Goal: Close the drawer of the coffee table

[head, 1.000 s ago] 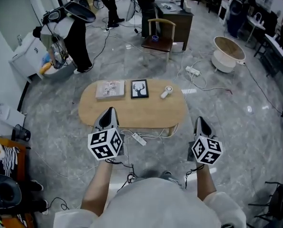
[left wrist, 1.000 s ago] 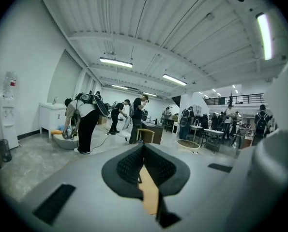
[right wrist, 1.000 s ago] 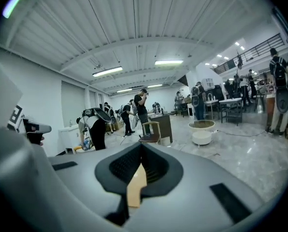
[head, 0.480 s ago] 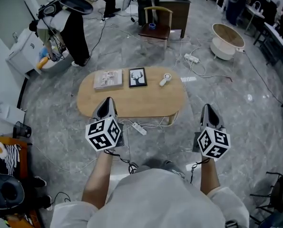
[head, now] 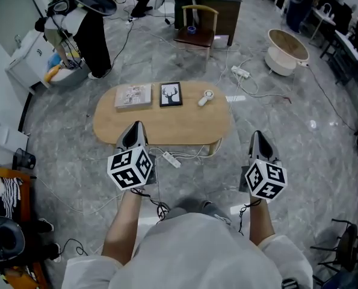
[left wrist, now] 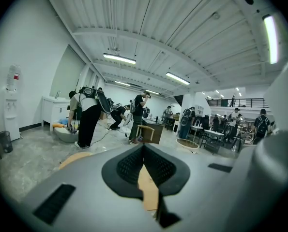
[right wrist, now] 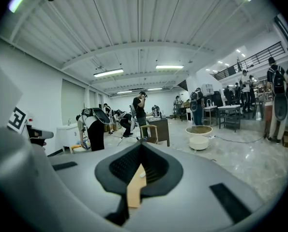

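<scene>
The oval wooden coffee table [head: 166, 128] stands on the grey floor ahead of me, and the same wood shows low in the left gripper view [left wrist: 72, 157]. On its top lie a magazine [head: 133, 95], a framed deer picture [head: 171, 94] and a small white device [head: 204, 98]. No drawer shows from above. My left gripper [head: 133, 136] hovers over the table's near edge, shut and empty [left wrist: 144, 149]. My right gripper [head: 258, 140] hangs over the floor, right of the table and clear of it, shut and empty [right wrist: 141, 146].
A white power strip [head: 170, 159] and cables lie on the floor at the table's near side. Beyond the table stand a wooden chair [head: 198, 32], a dark desk [head: 218, 5], a white round tub [head: 289, 59] and a person in black [head: 93, 35].
The right gripper has risen a little and drifted slightly right. The left gripper has stayed where it was. The table sits a bit higher in the head view.
</scene>
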`<state>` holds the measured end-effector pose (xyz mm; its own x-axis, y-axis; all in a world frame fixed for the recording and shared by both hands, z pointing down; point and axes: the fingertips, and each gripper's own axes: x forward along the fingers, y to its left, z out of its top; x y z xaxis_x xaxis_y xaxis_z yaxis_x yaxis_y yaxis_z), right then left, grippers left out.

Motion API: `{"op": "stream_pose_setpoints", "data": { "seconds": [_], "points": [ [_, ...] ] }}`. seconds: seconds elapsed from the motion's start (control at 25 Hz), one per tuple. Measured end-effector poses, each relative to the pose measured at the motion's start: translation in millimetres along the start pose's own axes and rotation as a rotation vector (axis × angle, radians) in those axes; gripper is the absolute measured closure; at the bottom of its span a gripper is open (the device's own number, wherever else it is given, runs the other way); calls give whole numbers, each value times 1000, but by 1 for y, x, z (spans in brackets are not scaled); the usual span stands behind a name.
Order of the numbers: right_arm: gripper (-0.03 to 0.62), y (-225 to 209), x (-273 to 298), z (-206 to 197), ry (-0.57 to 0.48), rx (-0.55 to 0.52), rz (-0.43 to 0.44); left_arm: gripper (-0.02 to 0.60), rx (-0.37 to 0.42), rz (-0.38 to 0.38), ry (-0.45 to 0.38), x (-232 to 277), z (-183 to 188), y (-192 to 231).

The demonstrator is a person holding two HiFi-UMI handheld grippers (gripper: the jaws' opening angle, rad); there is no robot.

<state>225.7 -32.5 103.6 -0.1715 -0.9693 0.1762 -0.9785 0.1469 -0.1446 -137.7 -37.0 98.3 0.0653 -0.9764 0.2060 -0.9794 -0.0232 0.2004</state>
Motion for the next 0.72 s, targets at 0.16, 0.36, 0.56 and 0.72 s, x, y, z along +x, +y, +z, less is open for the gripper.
{"op": "stream_pose_setpoints", "data": {
  "seconds": [0.16,0.36,0.56,0.72],
  "points": [
    [594,-4,-1,0,9,14,-2,586,-7,0,6,1,-3,-5],
    [593,-8,1,-3,22,36,7,586,-19,1,4,2,-5,-7],
    [594,-10,4,-6,32,50,13,586,-29,-3,2,7,-7,-11],
    [594,-15,7,-8,33,53,13,586,-30,-8,3,11,-11,-16]
  ]
}}
